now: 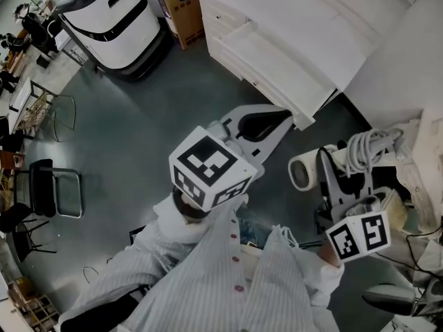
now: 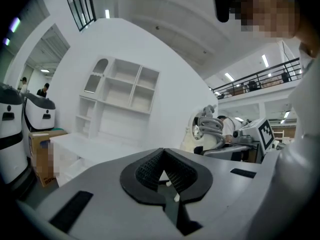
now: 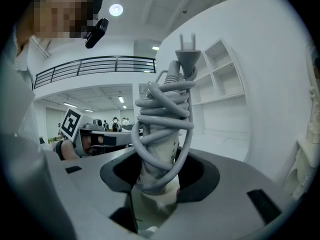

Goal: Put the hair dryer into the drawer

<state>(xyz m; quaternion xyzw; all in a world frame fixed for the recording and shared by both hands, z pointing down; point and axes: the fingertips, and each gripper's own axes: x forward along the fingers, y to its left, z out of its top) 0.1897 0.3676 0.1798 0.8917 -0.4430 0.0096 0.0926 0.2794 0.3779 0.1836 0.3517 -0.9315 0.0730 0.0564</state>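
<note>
A white hair dryer with its grey cord coiled round the handle is held above the dark floor. My right gripper is shut on that handle. In the right gripper view the coiled handle rises from between the jaws of my right gripper, with the plug on top. My left gripper is shut and holds nothing; it points at the white drawer unit, whose lowest drawer sticks out. In the left gripper view my left gripper faces a white shelf unit, and the hair dryer shows to the right.
White machines and a cardboard box stand at the back left. Black chairs line the left edge. A pale cloth-covered object and cables lie at the right.
</note>
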